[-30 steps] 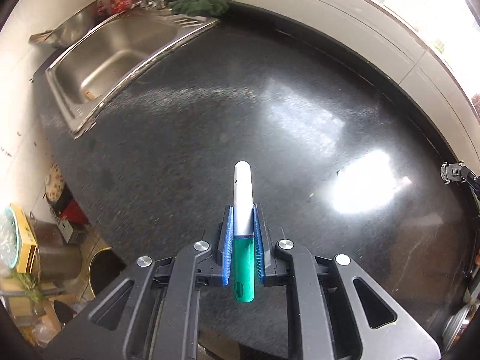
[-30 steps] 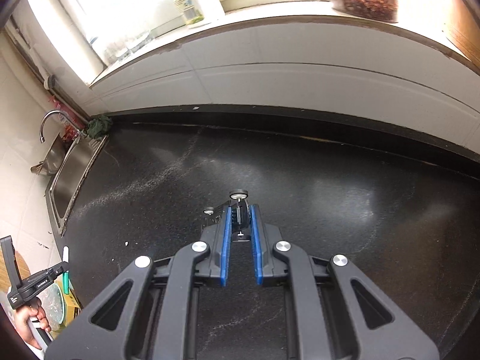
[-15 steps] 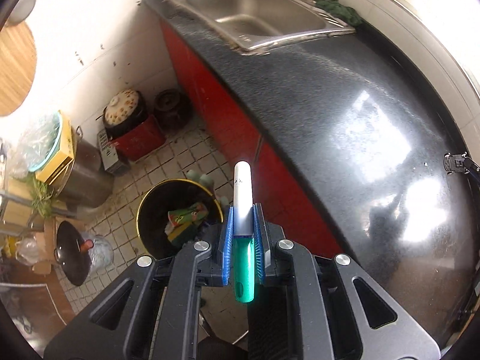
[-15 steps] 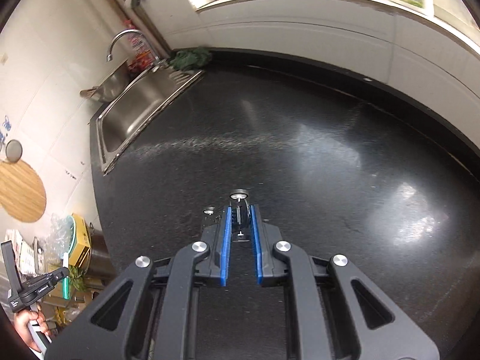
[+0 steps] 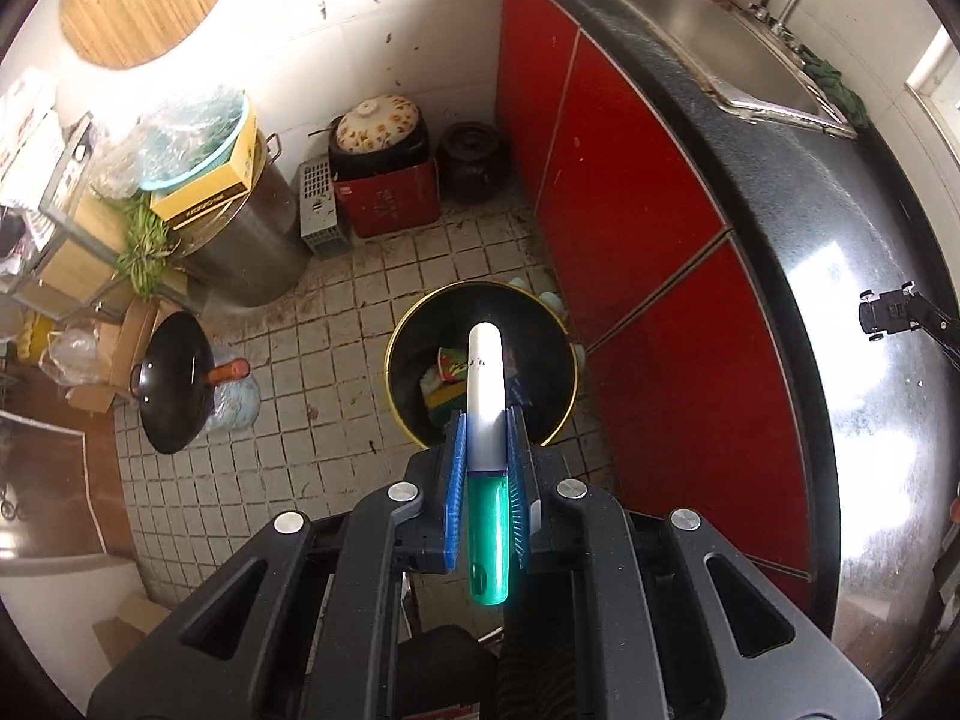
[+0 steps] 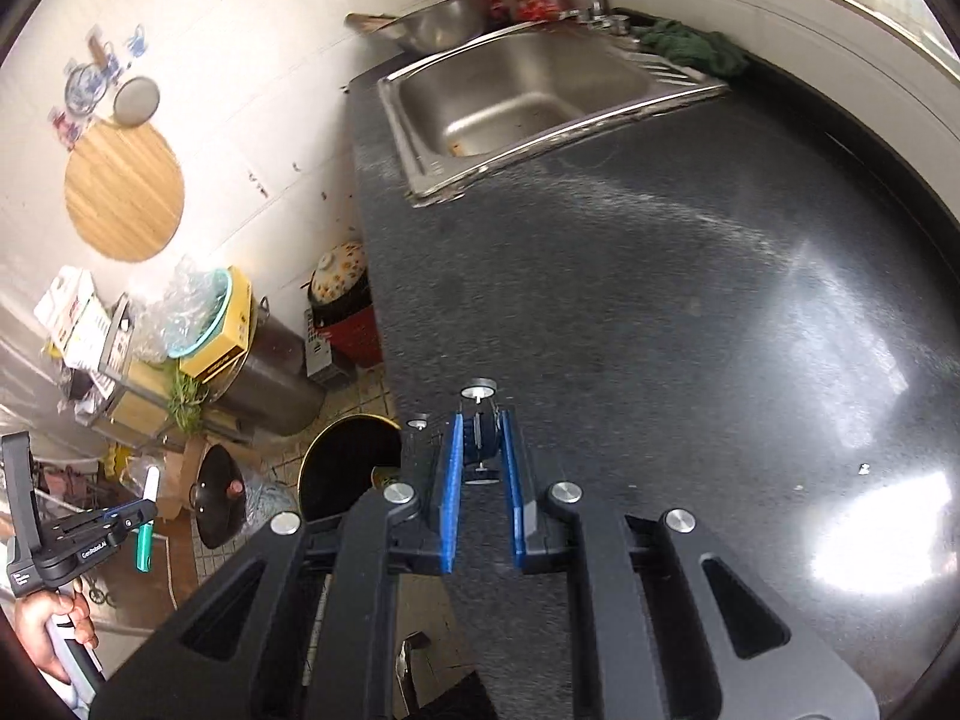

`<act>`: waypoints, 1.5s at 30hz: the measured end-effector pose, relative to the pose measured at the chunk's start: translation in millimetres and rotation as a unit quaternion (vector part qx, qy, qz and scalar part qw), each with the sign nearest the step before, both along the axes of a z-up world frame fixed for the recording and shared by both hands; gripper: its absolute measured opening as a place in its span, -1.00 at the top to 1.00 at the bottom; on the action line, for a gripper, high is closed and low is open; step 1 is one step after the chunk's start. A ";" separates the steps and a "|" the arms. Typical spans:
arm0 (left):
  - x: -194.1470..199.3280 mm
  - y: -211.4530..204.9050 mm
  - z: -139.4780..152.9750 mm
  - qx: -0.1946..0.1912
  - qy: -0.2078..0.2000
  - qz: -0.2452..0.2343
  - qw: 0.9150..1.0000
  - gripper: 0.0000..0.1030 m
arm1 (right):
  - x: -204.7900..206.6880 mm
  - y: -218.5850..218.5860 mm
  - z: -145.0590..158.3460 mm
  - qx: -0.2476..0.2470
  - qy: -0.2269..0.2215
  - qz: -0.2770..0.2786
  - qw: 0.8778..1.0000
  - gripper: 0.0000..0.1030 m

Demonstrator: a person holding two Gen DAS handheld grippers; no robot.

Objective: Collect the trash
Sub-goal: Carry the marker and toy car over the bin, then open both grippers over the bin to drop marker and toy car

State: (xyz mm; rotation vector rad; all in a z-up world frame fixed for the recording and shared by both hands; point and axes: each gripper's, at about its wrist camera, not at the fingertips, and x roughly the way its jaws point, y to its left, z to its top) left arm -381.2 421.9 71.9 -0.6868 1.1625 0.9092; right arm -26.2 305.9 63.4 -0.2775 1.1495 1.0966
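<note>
The left tool [image 5: 486,450] is clenched on a white-and-green plastic marker pen [image 5: 485,420], its blue pads pressing the barrel where the white half meets the translucent green half. The pen's white end points down over the round black trash bin with a yellow rim [image 5: 414,426], which stands on the small-tiled floor [image 5: 336,360] just beside the red cabinet doors [image 5: 630,222]. Colourful wrappers already lie inside the bin. Open floor lies to the bin's left; further left a black wok lid with a red knob [image 5: 174,384] leans near a steel stockpot [image 5: 252,252].

The right tool [image 6: 482,450] is grasping a small dark metal object with round silver ends [image 6: 480,420]; what it is cannot be told. It hangs over the speckled black stone tabletop [image 6: 690,300], close to that tabletop's left edge, with the bin's rim just past the edge below. The tabletop around it is bare, with a few tiny crumbs to the right. The steel sink [image 6: 516,96] sits well apart at the far end, a green cloth [image 6: 690,48] by its corner.
</note>
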 end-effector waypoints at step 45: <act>-14.7 37.6 -109.2 -0.103 -0.006 0.062 0.993 0.76 | -150.4 165.6 -131.1 -0.107 0.036 0.235 0.965 0.73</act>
